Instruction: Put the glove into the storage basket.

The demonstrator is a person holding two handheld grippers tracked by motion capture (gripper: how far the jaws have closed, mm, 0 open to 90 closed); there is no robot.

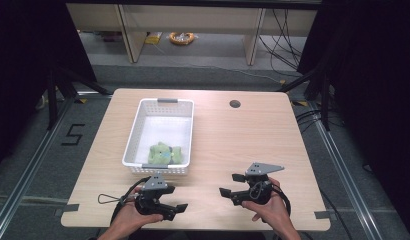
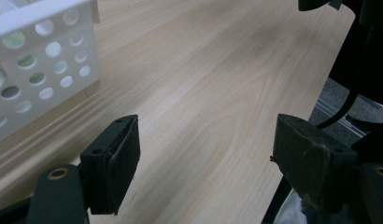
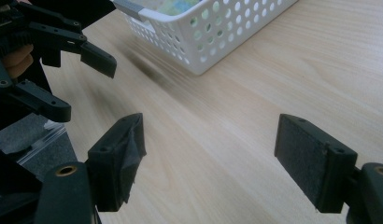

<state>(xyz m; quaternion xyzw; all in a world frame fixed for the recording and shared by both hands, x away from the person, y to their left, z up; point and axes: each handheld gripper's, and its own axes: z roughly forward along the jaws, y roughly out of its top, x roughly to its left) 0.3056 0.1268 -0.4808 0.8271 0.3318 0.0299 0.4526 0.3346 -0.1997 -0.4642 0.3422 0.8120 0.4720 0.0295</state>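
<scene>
Green soft toy lies in the white basket, just beyond the left tongs, the nearer pair; right tongs sit farther across the worktop. Both gape empty.

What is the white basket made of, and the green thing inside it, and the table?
The white basket looks like hard moulded plastic: smooth, slightly shiny walls full of round holes. The green thing seems to be a soft plush toy, lumpy and fuzzy, though it is small here. The table looks like pale wood or wood-look laminate, with matte grain lines.
</scene>
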